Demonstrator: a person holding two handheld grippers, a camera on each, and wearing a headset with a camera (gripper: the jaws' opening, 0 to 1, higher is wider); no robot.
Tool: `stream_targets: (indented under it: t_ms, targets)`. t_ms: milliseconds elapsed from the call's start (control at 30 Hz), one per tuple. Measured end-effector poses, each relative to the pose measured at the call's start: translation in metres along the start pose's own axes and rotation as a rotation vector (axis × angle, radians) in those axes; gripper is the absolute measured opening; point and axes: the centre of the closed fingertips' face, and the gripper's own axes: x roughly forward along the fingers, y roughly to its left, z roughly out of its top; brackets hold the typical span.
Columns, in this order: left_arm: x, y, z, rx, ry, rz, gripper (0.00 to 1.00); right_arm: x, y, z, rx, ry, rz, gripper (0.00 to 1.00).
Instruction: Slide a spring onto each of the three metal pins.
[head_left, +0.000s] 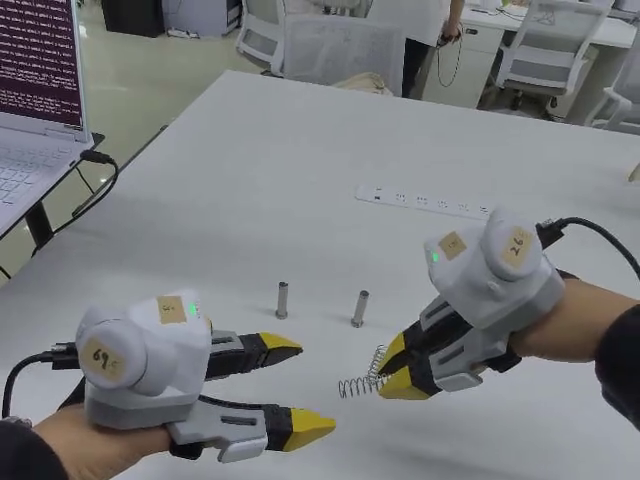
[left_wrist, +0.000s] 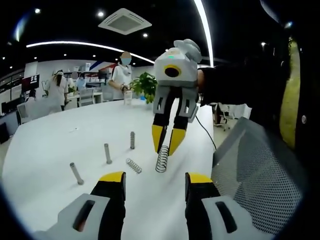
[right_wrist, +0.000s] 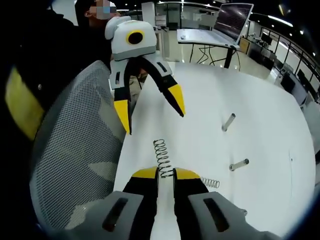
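Observation:
My right gripper (head_left: 393, 368) is shut on one end of a coil spring (head_left: 355, 385), which sticks out leftward just above the white table (head_left: 300, 180). The same spring (right_wrist: 162, 156) runs forward from between the shut jaws. A second spring (head_left: 377, 357) lies loose beside it on the table. Two bare metal pins (head_left: 282, 300) (head_left: 359, 309) stand upright just beyond the grippers. A third pin (left_wrist: 132, 140), farther along the row, looks to have a spring on it. My left gripper (head_left: 300, 385) hovers open with nothing in it, left of the held spring.
A white power strip (head_left: 425, 200) lies farther back on the table. A laptop (head_left: 30, 90) with a black cable sits on a stand to the left. Office chairs and people are beyond the far edge. A mesh chair (left_wrist: 260, 165) is close behind me.

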Motion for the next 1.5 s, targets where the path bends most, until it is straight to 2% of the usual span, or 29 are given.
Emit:
stream_targets:
  t_ms: [167,467,833,1100,1367,1500]
  targets:
    - [0.001,-0.002,0.003,0.019,-0.014,-0.014,0.36,0.003,0.004,0.01,-0.024,-0.005,0.011,0.08]
    - [0.005,-0.007,0.0,0.056,0.006,-0.035,0.2,0.011,0.008,0.021,-0.061,0.018,0.031,0.08]
    - [0.007,-0.008,-0.004,0.065,0.034,-0.041,0.04,0.013,0.008,0.022,-0.073,0.037,0.031,0.08]
    - [0.008,-0.008,-0.01,0.046,0.069,-0.048,0.03,0.014,0.01,0.021,-0.074,0.043,0.03,0.08]
    - [0.007,-0.011,-0.011,0.02,0.074,-0.064,0.02,0.015,0.012,0.02,-0.047,0.01,0.038,0.1]
    - [0.007,-0.009,-0.008,0.02,0.06,-0.059,0.02,0.018,0.015,0.017,-0.04,0.009,0.045,0.15]
